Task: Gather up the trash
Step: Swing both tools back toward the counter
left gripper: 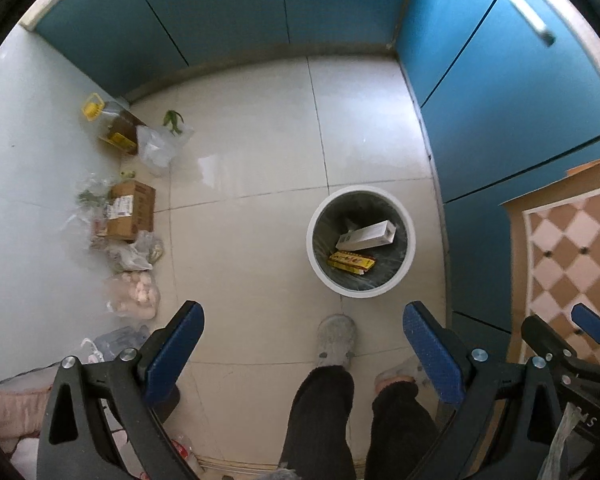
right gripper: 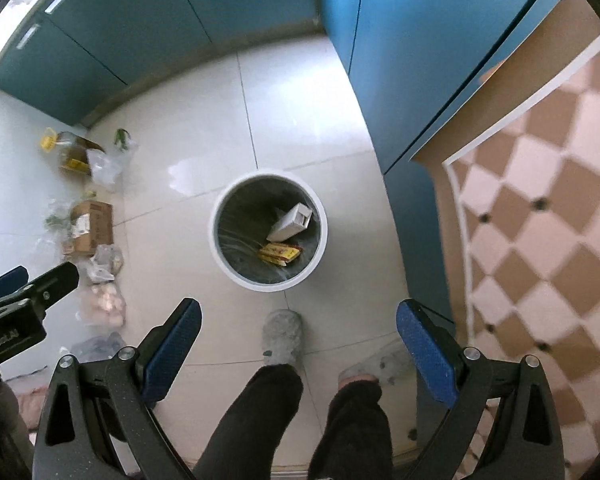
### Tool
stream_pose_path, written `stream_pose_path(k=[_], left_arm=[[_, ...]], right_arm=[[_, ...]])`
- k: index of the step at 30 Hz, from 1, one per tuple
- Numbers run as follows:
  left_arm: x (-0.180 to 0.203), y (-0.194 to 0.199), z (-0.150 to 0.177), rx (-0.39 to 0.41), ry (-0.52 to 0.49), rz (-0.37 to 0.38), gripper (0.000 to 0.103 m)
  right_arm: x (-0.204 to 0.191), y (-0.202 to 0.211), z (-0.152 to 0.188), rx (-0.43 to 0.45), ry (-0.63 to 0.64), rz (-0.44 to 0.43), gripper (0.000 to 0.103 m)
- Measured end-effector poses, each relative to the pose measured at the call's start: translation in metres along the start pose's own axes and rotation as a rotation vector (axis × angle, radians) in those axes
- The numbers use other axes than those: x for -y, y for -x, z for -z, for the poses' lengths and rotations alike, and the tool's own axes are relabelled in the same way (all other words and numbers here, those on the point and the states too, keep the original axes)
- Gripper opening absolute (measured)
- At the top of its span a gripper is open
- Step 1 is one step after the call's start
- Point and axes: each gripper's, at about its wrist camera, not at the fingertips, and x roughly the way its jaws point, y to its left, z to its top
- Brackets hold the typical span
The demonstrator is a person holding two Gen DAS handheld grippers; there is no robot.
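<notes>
Standing over a pale tiled kitchen floor (left gripper: 260, 152) edged by teal cabinets (left gripper: 500, 92), a person in dark trousers and grey slippers (left gripper: 337, 338) holds two black tongs with blue pads. Just ahead sits a round white bin with a dark liner (right gripper: 220, 256); inside lie a white carton (right gripper: 291, 222) and a flat yellow packet (right gripper: 279, 255). The left tongs (left gripper: 302, 344) and right tongs (right gripper: 298, 340) are both spread apart and empty. Along the left wall sit a brown cardboard box (left gripper: 134, 212) and clear bags. Reaching there, an oil bottle (left gripper: 112, 120) could likely be grabbed by mistake.
</notes>
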Motion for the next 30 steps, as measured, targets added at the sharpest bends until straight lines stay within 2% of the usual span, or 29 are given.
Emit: stream_pose_path(k=[4, 11, 16, 19, 24, 25, 30], left_arm=[[-0.003, 0.047, 0.013, 0.022, -0.003, 0.035, 0.102], [0.003, 0.121, 0.038, 0.085, -0.036, 0.046, 0.102], [0.012, 0.162, 0.053, 0.138, -0.035, 0.046, 0.102], [0.027, 0.190, 0.059, 0.207, -0.064, 0.042, 0.103], [0.081, 0.237, 0.057, 0.314, -0.173, 0.051, 0.103], [0.096, 0.244, 0.057, 0.330, -0.202, 0.055, 0.103], [0.199, 0.270, 0.068, 0.382, -0.396, 0.082, 0.103]], right_arm=[[-0.006, 0.071, 0.013, 0.049, 0.019, -0.008, 0.099], [-0.003, 0.170, 0.045, 0.098, 0.003, -0.053, 0.099], [0.003, 0.217, 0.064, 0.132, -0.005, -0.106, 0.099], [0.011, 0.239, 0.073, 0.161, 0.000, -0.132, 0.099], [0.050, 0.271, 0.087, 0.235, -0.063, -0.204, 0.099], [0.063, 0.278, 0.090, 0.255, -0.086, -0.214, 0.103], [0.146, 0.308, 0.122, 0.335, -0.247, -0.224, 0.103]])
